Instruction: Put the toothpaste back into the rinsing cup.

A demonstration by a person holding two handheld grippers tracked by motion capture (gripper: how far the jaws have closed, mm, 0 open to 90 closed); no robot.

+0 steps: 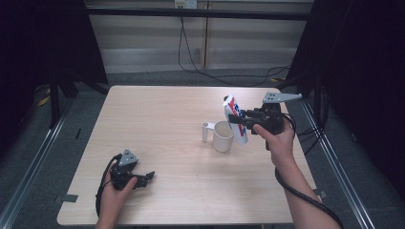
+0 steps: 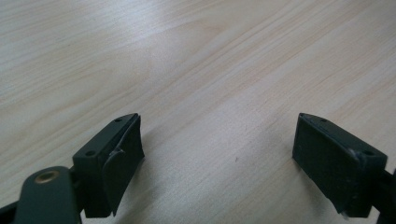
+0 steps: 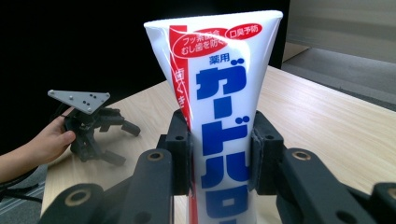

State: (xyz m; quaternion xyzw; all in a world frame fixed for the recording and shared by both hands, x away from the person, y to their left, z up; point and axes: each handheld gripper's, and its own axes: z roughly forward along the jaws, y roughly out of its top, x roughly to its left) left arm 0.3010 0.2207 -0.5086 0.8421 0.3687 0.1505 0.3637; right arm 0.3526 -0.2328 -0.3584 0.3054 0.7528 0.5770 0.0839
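One toothpaste tube pinched in right hand-held gripper, near-upright, crimped end up, left hand-held gripper spread.

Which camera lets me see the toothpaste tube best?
The right gripper view: the toothpaste tube stands big and upright between the jaws of the right gripper, and you can read its blue letters. In the high view the tube is small, held beside the white cup. The left gripper view looks at bare table.
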